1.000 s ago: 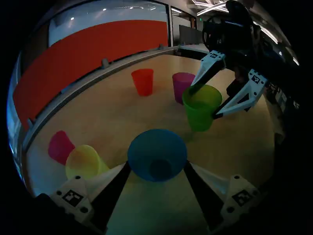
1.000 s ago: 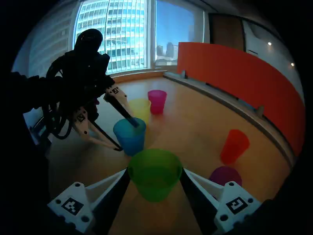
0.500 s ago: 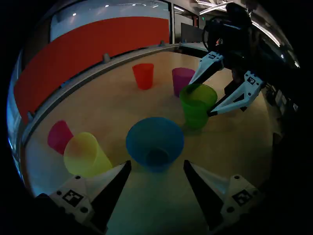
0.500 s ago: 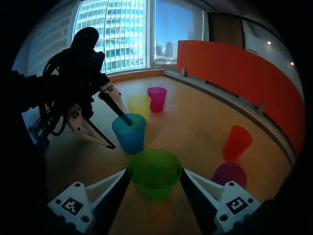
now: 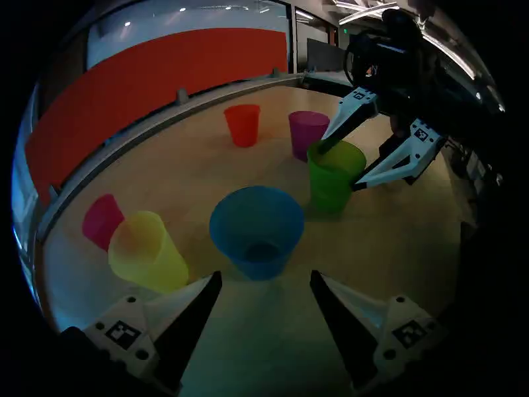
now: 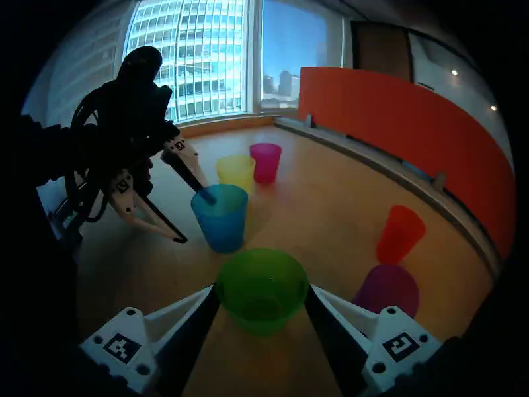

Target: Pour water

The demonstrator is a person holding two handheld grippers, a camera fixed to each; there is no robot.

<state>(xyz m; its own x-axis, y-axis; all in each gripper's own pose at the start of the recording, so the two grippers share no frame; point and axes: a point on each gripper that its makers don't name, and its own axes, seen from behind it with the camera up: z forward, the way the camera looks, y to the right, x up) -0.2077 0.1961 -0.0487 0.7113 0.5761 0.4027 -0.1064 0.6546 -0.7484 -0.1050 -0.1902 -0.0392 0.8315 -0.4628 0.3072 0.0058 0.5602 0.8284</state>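
Note:
A blue cup [image 5: 256, 228] stands upright on the wooden table [image 5: 198, 178], just ahead of my left gripper [image 5: 264, 281], which is open and apart from it. In the right gripper view the left gripper [image 6: 195, 218] sits beside the blue cup [image 6: 221, 217], one finger by its rim. My right gripper [image 6: 262, 294] is shut on a green cup [image 6: 262, 286], which is upright. The left gripper view shows the right gripper [image 5: 339, 167] with a finger on each side of the green cup [image 5: 334, 173]. I cannot tell whether either cup holds water.
More cups stand around: yellow [image 5: 145, 255] and pink [image 5: 100, 218] on the left, orange [image 5: 243, 124] and purple [image 5: 307, 132] farther back. An orange wall panel [image 5: 152, 73] runs behind the table's raised edge. Windows [image 6: 198, 59] lie past the person's dark arm [image 6: 125, 126].
The left gripper has let go of the blue cup and drawn back; the cup now stands free on the table. The right gripper keeps the green cup, nearly still.

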